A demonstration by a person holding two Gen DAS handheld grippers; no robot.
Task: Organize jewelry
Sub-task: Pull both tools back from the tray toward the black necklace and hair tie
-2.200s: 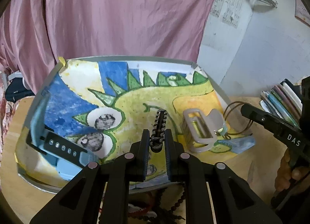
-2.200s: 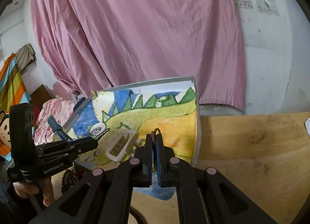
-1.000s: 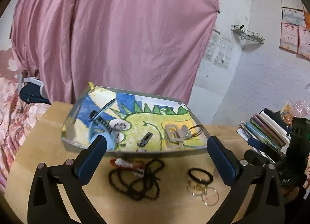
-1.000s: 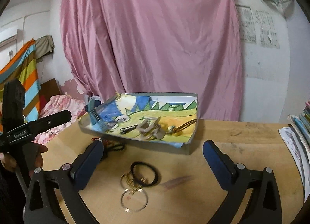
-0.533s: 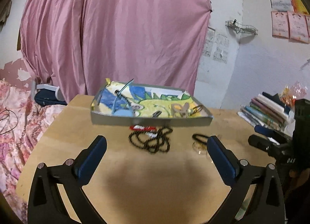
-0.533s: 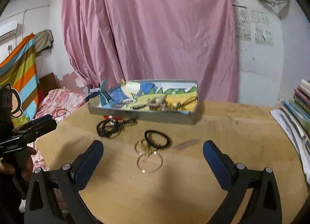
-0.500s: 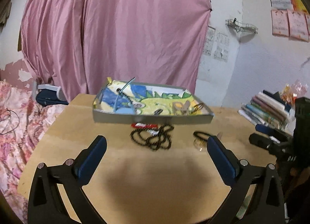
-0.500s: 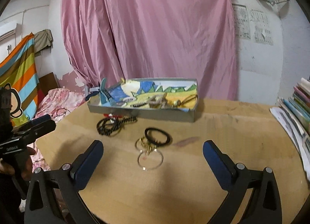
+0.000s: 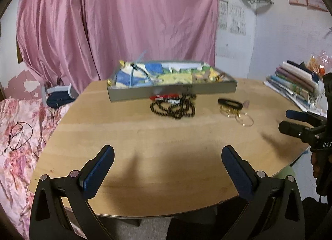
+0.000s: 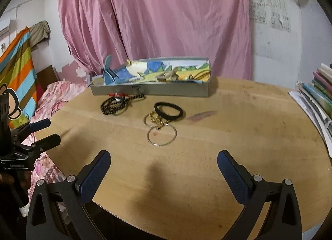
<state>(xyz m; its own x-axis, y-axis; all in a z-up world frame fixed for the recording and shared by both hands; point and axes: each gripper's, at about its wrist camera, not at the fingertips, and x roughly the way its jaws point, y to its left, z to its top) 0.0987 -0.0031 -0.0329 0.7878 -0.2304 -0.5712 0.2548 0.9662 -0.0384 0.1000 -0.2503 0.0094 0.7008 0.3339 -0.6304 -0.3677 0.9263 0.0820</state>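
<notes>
Both my claws are spread wide and carry nothing: my left gripper (image 9: 166,169) and my right gripper (image 10: 164,169) hover over the near edge of the round wooden table (image 10: 238,127).

The grey tray (image 10: 149,90) sits at the far edge, lined with a painted sheet, with several pieces already inside; from this low angle I make out a blue strap-like piece at its left end and a pale clip near the middle, though I cannot count its contents with confidence.

Three loose lots lie on the wood, all just in front of the tray. One black beaded necklace (image 10: 113,104) is heaped near the tray's front wall, with a small red piece touching it. One black hair tie (image 10: 169,110) lies to the right of that. Touching the tie is a gold cluster (image 10: 157,121) with two thin hoops, the larger hoop (image 10: 161,135) nearest me.

I judge the beads light and limp; they will sag and trail, so I would pinch a bunched part of the heap. The tie is soft and springy, easy anywhere on its band. The hoops are thin, stiff and slippery, lying flat, so the chain cluster joining them looks the better hold.
</notes>
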